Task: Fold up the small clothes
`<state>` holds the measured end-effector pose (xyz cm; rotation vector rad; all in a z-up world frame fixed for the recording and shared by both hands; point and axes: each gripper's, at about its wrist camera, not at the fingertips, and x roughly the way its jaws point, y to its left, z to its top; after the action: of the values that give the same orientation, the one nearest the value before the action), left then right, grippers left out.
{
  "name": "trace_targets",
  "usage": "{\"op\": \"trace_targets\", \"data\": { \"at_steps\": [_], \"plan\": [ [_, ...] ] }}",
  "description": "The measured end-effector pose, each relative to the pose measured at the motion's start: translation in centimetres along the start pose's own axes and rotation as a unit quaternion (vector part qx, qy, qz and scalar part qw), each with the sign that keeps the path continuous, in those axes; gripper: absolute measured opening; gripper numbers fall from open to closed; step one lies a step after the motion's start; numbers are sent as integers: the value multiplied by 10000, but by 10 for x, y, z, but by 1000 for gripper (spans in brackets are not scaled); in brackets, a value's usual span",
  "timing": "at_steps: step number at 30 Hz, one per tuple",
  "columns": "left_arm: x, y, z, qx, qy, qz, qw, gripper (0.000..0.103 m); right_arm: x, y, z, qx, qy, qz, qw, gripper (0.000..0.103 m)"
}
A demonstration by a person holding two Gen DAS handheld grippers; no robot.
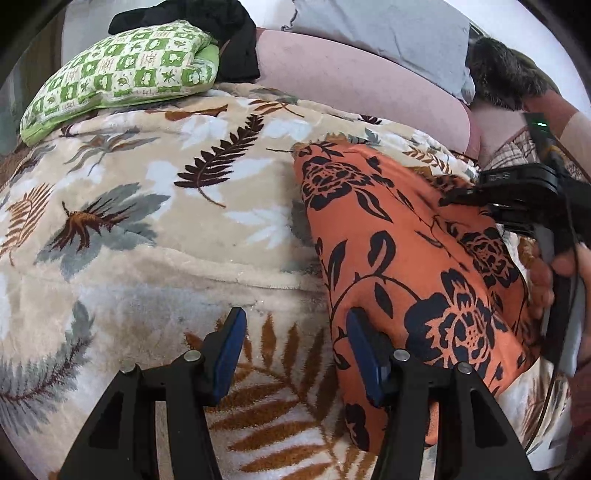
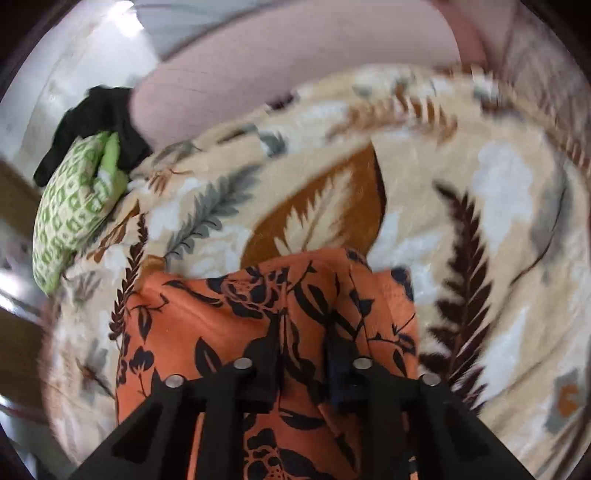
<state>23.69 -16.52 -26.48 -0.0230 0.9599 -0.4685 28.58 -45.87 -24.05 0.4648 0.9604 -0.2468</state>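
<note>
1. Left gripper [image 1: 295,354]: jaws apart, empty, hovering over the leaf-print blanket [image 1: 155,206] at the cloth's left edge.
2. Orange floral garment [image 1: 399,258]: lies flat on the blanket; looks thin, limp, light. Best pinched at a corner or hem.
3. Right gripper [image 2: 303,354]: jaws nearly together, clamping a fold of the garment.

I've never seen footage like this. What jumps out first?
The bright orange garment with black flowers grabs the eye, lying on a beige leaf-print blanket. The right gripper is closed on a fold of it, while the left gripper hangs open at the cloth's near edge, holding nothing. At the far left sits a green-and-white checked pillow with dark clothing piled behind it.
</note>
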Motion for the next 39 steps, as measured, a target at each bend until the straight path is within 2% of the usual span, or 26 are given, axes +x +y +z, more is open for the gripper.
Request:
{"op": "trace_targets", "data": {
  "at_steps": [3, 7, 8, 9, 10, 11, 14, 16, 18, 23, 25, 27, 29, 30, 31, 32, 35, 39],
  "plan": [
    [-7, -6, 0, 125, -139, 13, 9998, 57, -28, -4, -7, -106, -493, -223, 9985, 18],
    [-11, -22, -2, 502, -325, 143, 9981, 58, -22, -37, -19, 45, -554, -917, 9942, 18],
    [-7, -26, -4, 671, -268, 267, 9970, 58, -14, -44, -19, 118, -430, -880, 9951, 18],
    [-1, -31, -7, 831, -190, 408, 9955, 59, -2, -54, -20, 239, -243, -649, 9973, 18],
    [5, -34, -9, 983, -133, 573, 9934, 59, 5, -63, -23, 437, -211, -318, 9983, 20],
    [7, -34, -10, 1052, -145, 664, 9921, 60, 4, -68, -24, 556, -268, -194, 9979, 23],
    [7, -29, -8, 976, -118, 708, 9926, 64, -12, -83, -23, 1065, -184, 224, 9939, 31],
    [5, -24, -8, 767, -54, 666, 9948, 64, -38, -88, -28, 1269, -345, 319, 9908, 32],
    [-2, -20, -7, 592, -113, 545, 9967, 64, -64, -86, -36, 1211, -551, 451, 9901, 34],
    [-32, -23, -6, 588, -692, 343, 9953, 64, -115, -54, -74, 437, -658, 881, 9930, 34],
    [-31, -29, -9, 740, -615, 302, 9949, 65, -122, -43, -96, 227, -489, 996, 9936, 34],
    [-19, -39, -16, 1018, -365, 488, 9929, 65, -116, -41, -112, 184, -206, 948, 9951, 34],
    [-7, -46, -24, 1316, -136, 773, 9882, 66, -93, -45, -125, 299, 229, 795, 9961, 35],
    [-2, -47, -26, 1406, -33, 829, 9866, 67, -74, -51, -132, 370, 560, 664, 9955, 35],
    [-2, -46, -27, 1397, -54, 824, 9867, 67, -65, -57, -136, 512, 635, 687, 9943, 35],
    [-3, -45, -26, 1370, -65, 810, 9872, 68, -65, -61, -135, 632, 566, 757, 9935, 34],
    [-3, -37, -23, 1183, 16, 722, 9904, 70, -77, -55, -117, 682, 712, 715, 9926, 34],
    [-2, -35, -21, 1058, 71, 675, 9921, 71, -91, -26, -80, 395, 484, 977, 9933, 34]
  ]
}}
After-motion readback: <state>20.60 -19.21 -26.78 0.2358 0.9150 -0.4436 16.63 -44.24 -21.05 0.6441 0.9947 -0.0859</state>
